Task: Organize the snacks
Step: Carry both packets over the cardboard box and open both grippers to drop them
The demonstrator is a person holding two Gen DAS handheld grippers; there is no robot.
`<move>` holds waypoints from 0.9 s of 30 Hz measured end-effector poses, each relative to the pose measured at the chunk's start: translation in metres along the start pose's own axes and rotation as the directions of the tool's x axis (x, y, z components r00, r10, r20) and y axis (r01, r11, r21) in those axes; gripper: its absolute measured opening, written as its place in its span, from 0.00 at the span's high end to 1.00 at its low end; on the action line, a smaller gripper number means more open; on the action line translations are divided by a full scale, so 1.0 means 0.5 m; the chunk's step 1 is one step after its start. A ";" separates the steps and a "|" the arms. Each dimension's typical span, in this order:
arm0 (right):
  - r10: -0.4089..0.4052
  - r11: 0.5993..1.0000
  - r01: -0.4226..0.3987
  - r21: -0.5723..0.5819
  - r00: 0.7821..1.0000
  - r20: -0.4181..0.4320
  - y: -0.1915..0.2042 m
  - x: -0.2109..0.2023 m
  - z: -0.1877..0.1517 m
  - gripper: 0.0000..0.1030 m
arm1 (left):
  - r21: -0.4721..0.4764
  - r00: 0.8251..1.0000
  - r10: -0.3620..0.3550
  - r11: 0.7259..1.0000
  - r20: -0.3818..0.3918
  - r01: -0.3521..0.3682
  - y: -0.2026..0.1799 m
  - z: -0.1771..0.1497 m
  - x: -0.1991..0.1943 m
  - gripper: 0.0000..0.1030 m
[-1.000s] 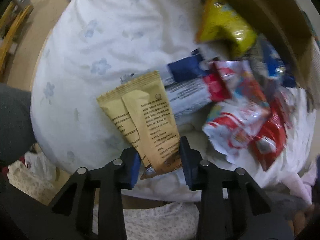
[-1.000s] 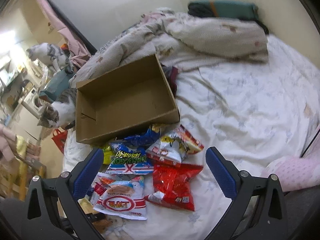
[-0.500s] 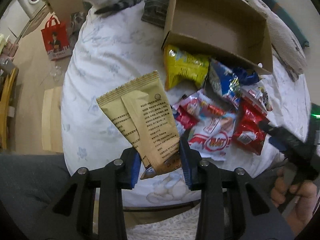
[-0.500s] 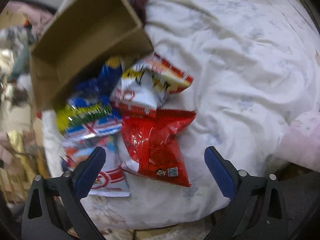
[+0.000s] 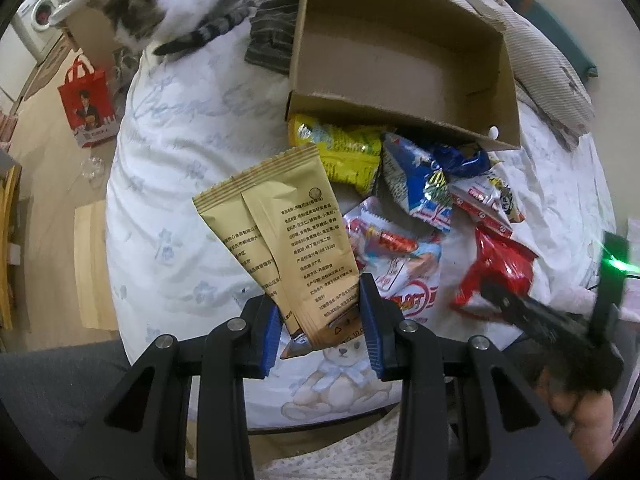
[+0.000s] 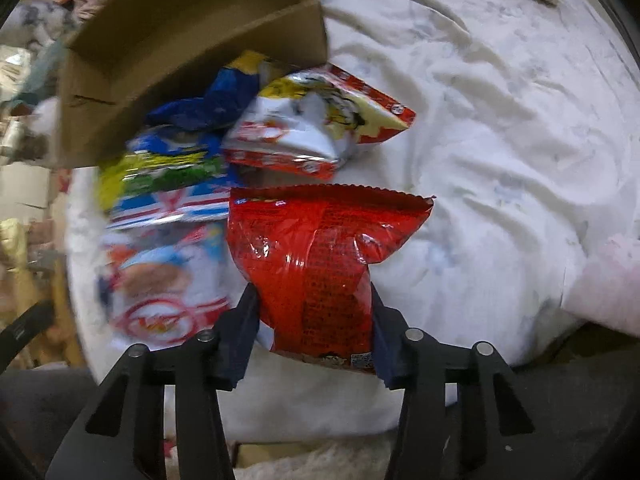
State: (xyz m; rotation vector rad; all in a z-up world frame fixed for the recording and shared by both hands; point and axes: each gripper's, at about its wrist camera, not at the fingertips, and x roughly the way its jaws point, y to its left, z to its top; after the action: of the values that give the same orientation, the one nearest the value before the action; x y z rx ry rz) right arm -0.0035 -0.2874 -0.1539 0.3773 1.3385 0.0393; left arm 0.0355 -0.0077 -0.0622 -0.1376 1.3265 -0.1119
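The left gripper [image 5: 320, 334] is clamped on the lower end of a tan packet [image 5: 280, 232], which stands up and leans left between the blue pads, clear of the bed. Ahead of it and to its right, a loose heap of snacks lies on a white duvet [image 5: 172, 184] printed with pale blue flowers and, just beyond the fingers, a teddy bear. The heap holds a yellow bag [image 5: 340, 148], a blue bag [image 5: 420, 184] and a white-and-red bag [image 5: 400, 276], overlapping one another. Behind the heap sits an open cardboard box [image 5: 400, 60], its near wall touching the yellow bag. Far ahead and left, a grey-and-white cat [image 5: 172, 8] sits at the bed's edge; below it on the wooden floor stands a red tote [image 5: 86, 104], with a washing machine [image 5: 36, 20] in the far corner. The right gripper [image 6: 314, 330] has its fingers narrowed around the lower part of a red bag [image 6: 316, 256], pads pressing both sides, though the bag seems to rest on the duvet. Left of that gripper lie the white-and-red bag and the blue one, blurred; beyond sits a white-and-yellow bag [image 6: 320, 124] against the box corner. Right of it the duvet runs bare and rumpled to a pink pillow [image 6: 608, 280].
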 end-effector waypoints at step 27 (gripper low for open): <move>0.181 0.959 -0.102 -0.266 0.939 0.292 0.176 -0.089 0.371 0.51 | 0.097 0.981 -0.045 0.995 0.188 0.027 -0.081 0.357 0.090 0.69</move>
State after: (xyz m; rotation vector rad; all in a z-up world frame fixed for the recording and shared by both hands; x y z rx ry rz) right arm 0.1789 -0.2608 -0.0536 0.2550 0.9747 0.2558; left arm 0.2193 -0.0483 -0.0568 -0.0906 1.1260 -0.1873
